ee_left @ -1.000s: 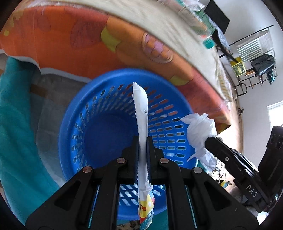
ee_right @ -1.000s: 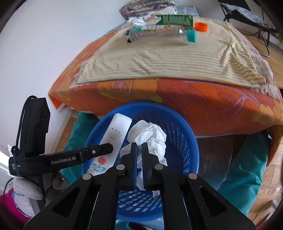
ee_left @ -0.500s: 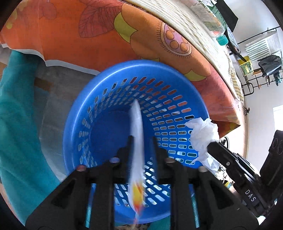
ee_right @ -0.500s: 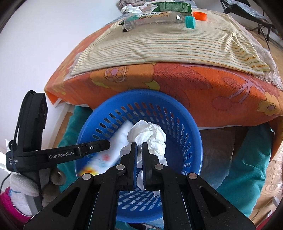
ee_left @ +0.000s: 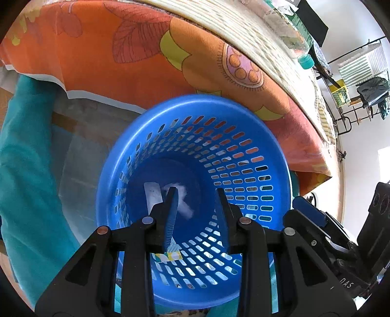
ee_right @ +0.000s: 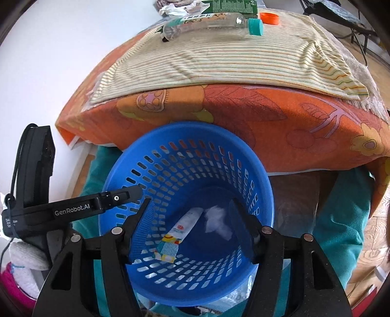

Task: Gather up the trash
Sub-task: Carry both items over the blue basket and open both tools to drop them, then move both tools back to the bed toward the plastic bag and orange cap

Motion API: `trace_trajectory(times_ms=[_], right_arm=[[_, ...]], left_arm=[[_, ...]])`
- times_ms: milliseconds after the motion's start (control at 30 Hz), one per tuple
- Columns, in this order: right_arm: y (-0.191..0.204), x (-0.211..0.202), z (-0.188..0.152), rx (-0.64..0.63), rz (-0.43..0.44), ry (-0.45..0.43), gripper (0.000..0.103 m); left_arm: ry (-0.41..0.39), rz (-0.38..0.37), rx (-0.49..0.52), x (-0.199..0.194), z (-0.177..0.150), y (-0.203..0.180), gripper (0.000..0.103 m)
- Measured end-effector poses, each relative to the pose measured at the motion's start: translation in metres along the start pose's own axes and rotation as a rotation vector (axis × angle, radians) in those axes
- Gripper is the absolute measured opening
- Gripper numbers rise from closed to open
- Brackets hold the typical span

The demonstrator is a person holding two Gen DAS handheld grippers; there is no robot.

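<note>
Both grippers hang over the blue basket, tilted down into its mouth. The right gripper has its jaws spreading wide with nothing between them; the left gripper is opening too, narrower, also empty. Down on the basket floor lie the white wrapper with its coloured end and, just beside it, the crumpled tissue, both blurred, so I can't say they have settled. Beyond the basket, the orange floral cloth hangs over the table edge, and on the striped cloth farther back sit a plastic bottle, an orange cap and a green box, cut off at the top. Risk from here: the bottle is round and lying down, so a careless pinch may roll it off. The basket's underside and the floor beneath are hidden
</note>
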State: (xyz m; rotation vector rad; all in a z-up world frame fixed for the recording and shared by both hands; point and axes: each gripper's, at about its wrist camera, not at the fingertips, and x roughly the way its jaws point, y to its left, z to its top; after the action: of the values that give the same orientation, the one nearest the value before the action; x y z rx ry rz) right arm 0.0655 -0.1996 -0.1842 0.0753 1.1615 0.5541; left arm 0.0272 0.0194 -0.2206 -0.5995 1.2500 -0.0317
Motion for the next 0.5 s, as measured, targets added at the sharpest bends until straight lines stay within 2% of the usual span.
trace_trajectory(times_ms=[100, 200, 500], right_arm=[[-0.001, -0.003, 0.002, 0.001, -0.007, -0.011, 0.063], [-0.002, -0.006, 0.004, 0.003, -0.013, -0.023, 0.063], [-0.007, -0.017, 0.014, 0.013, -0.037, -0.060, 0.064]], left_arm=[[-0.013, 0.002, 0.010, -0.004, 0.003, -0.002, 0.031], [-0.031, 0.000, 0.019, -0.009, 0.005, -0.005, 0.050], [-0.083, 0.000, 0.054, -0.028, 0.018, -0.014, 0.052]])
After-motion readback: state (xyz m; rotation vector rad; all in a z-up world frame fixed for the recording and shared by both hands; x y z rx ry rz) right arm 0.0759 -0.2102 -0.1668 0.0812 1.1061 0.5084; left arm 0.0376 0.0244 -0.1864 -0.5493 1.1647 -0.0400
